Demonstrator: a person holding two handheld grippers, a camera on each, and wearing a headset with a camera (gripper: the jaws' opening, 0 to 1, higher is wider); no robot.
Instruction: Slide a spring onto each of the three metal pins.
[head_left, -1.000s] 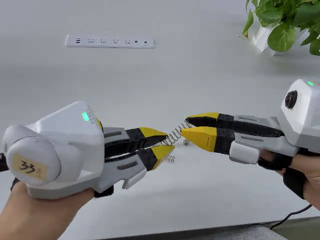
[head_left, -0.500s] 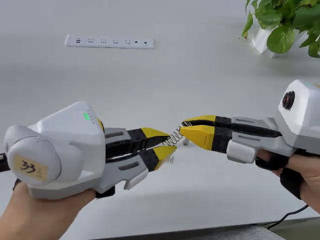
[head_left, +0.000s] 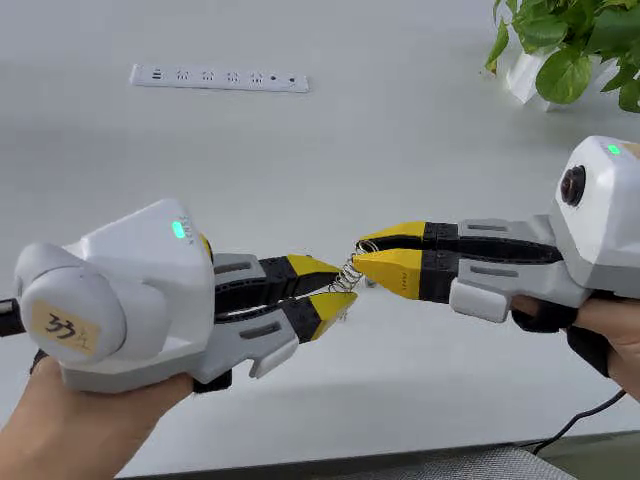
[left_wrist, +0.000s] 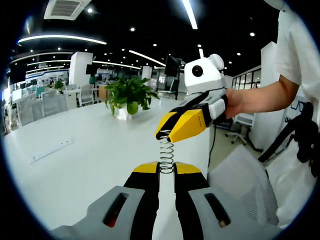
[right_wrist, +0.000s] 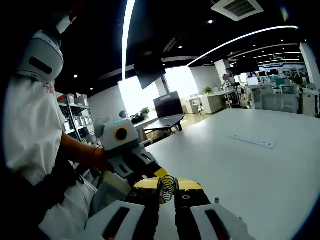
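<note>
Two grippers are brought tip to tip above the white table (head_left: 300, 170), and one spring (head_left: 349, 272) is bridged between them, clear of the surface and well in front of the power strip (head_left: 218, 78) and the plant (head_left: 565, 45). The left gripper (head_left: 328, 288) is held lower, its jaws drawn nearly together on the spring's near end. The right gripper (head_left: 366, 258) is closed in the same way on the far end.

The two tools are set almost on one line, probably so that one end is anchored while the other is pushed along the axis without the coils buckling.

From the head view the spring is seen side-on, slanting upward to the right. In the left gripper view it is seen rising straight from between that gripper's yellow tips to the other's. In the right gripper view the coils are seen nearly end-on. Whether a pin is clamped inside them cannot be told. A small grey piece (right_wrist: 216, 201), too small to identify, is seen on the table there, near the right jaw.
</note>
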